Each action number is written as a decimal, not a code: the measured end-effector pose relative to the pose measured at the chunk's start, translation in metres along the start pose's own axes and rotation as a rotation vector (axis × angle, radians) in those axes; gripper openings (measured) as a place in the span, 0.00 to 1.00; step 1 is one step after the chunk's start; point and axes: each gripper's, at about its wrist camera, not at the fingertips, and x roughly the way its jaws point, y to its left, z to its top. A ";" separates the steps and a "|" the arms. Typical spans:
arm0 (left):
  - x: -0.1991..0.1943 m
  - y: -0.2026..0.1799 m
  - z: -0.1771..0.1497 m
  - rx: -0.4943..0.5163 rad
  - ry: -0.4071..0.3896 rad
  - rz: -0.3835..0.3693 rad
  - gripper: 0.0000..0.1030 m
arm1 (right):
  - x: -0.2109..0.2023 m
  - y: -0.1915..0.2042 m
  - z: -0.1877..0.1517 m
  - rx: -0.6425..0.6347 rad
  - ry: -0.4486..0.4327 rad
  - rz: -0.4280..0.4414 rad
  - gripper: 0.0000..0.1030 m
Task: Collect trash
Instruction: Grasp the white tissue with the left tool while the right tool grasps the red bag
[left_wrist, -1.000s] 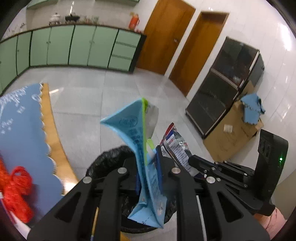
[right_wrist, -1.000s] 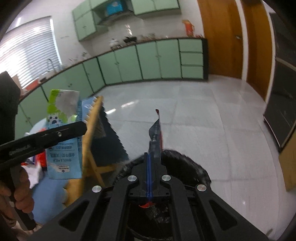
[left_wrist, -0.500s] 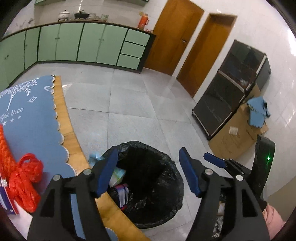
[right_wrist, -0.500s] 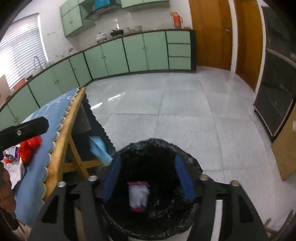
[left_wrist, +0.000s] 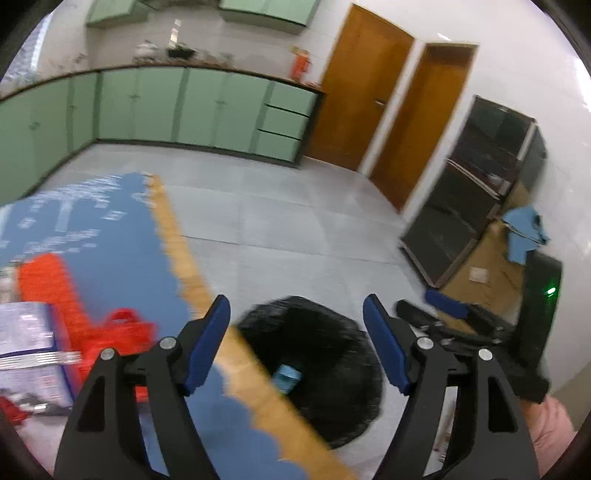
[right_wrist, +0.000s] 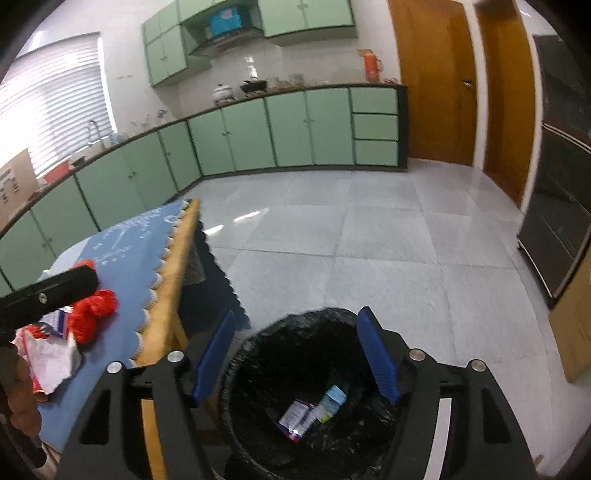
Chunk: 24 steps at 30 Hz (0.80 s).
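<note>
Your both claws just opened wide, empty: left gripper (left_wrist: 296, 320), right gripper (right_wrist: 295, 332); wrappers (right_wrist: 312, 408) in bin (right_wrist: 258, 369) below, crumpled paper (right_wrist: 51, 354) on table (right_wrist: 173, 273) left of right claw still waiting

The left gripper (left_wrist: 297, 325) is matte black plastic, each of its two angled arms having a long triangular cutout, two round silver screw heads near the top and a ribbed blue pad on its inner face. The right gripper (right_wrist: 295, 334) has the same build, and in the left wrist view its black body carries a small green light at the back. Below that body a bit of pink sleeve (left_wrist: 552, 430) shows at the frame's edge
</note>
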 end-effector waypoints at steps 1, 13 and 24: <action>-0.006 0.006 -0.003 0.001 -0.012 0.037 0.72 | 0.001 0.009 0.002 -0.011 -0.005 0.023 0.67; -0.096 0.113 -0.037 -0.127 -0.094 0.472 0.73 | 0.042 0.143 0.009 -0.143 0.033 0.303 0.68; -0.161 0.180 -0.083 -0.261 -0.089 0.677 0.73 | 0.078 0.195 -0.020 -0.222 0.190 0.401 0.45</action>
